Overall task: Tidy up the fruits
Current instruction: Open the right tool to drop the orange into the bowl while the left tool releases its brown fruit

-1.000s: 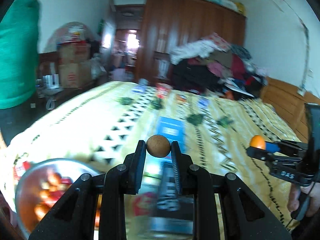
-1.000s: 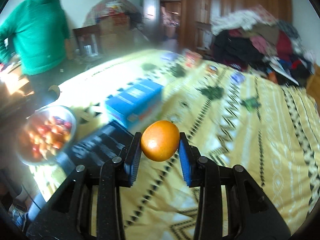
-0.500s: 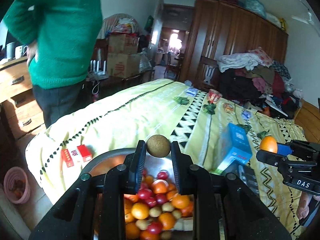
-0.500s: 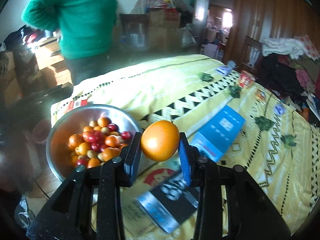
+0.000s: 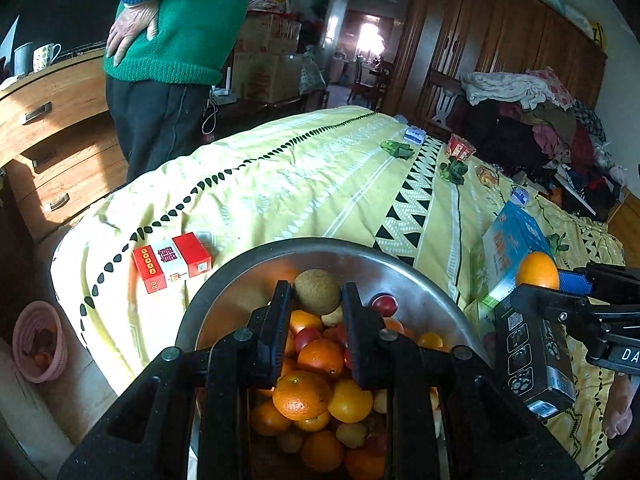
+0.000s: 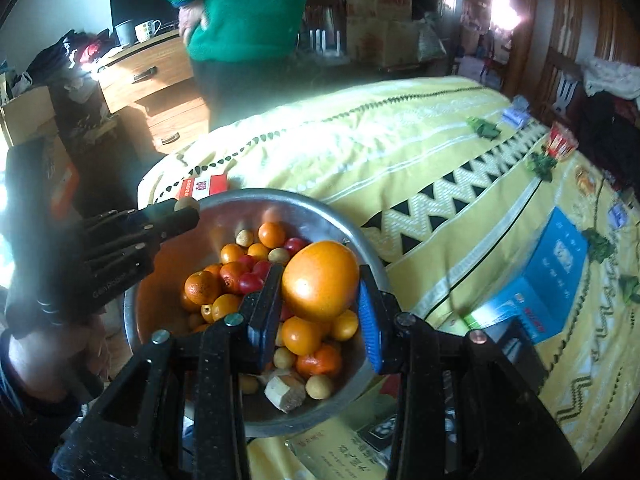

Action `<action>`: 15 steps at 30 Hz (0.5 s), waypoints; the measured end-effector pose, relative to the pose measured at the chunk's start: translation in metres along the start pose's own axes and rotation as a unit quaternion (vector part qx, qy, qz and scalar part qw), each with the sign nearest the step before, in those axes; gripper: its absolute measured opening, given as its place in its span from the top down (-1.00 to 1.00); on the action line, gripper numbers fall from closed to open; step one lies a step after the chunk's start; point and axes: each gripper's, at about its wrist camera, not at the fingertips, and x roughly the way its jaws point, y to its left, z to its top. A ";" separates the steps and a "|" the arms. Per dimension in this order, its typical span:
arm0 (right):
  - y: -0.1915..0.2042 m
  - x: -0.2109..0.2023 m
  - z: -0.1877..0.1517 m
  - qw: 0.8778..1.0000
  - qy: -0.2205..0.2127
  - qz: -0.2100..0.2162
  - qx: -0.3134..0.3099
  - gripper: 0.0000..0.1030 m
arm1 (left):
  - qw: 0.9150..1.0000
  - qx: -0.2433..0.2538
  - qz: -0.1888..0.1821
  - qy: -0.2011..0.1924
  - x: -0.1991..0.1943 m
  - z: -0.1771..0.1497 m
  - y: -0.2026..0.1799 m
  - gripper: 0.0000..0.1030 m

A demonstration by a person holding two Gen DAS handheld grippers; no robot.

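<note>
A steel bowl (image 5: 320, 250) (image 6: 240, 200) on the yellow bedspread holds several oranges, small red fruits and small tan fruits. My left gripper (image 5: 316, 292) is shut on a small brown round fruit (image 5: 317, 291) and holds it above the bowl's far part; it also shows in the right wrist view (image 6: 186, 210) at the bowl's left rim. My right gripper (image 6: 320, 284) is shut on a large orange (image 6: 320, 280) above the bowl's right side. It also shows in the left wrist view (image 5: 538, 276) to the right of the bowl.
A red cigarette pack (image 5: 171, 261) lies left of the bowl. A blue box (image 5: 510, 242) (image 6: 552, 276) and a black box (image 5: 536, 356) lie to its right. A person in a green sweater (image 5: 180, 20) stands by a wooden dresser (image 5: 48, 120). A pink basket (image 5: 38, 340) sits on the floor.
Both grippers swung left and down from over the bedspread to above the bowl, each still holding its fruit. The bowl now fills the lower part of both views.
</note>
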 end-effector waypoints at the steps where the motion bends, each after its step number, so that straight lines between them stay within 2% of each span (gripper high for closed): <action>1: 0.000 0.004 0.000 1.000 0.005 0.005 0.005 0.30 | 1.000 0.003 0.000 0.005 0.003 -0.001 0.000 0.51; 4: 0.000 0.017 -0.004 0.999 0.019 0.024 0.017 0.30 | 1.000 0.007 -0.003 0.013 0.008 -0.001 -0.001 0.51; 12: 0.004 0.025 -0.003 0.999 0.031 0.036 0.021 0.29 | 1.000 0.002 -0.001 0.024 0.016 -0.002 0.002 0.49; 13: 0.005 0.025 -0.003 0.999 0.031 0.036 0.019 0.29 | 1.000 0.001 0.000 0.024 0.016 -0.003 0.003 0.35; 14: 0.005 0.026 -0.002 0.999 0.030 0.039 0.020 0.28 | 1.000 0.000 0.002 0.023 0.014 -0.003 0.003 0.10; 15: 0.005 0.026 -0.002 0.998 0.030 0.043 0.021 0.29 | 1.000 -0.002 0.002 0.022 0.014 -0.003 0.003 0.01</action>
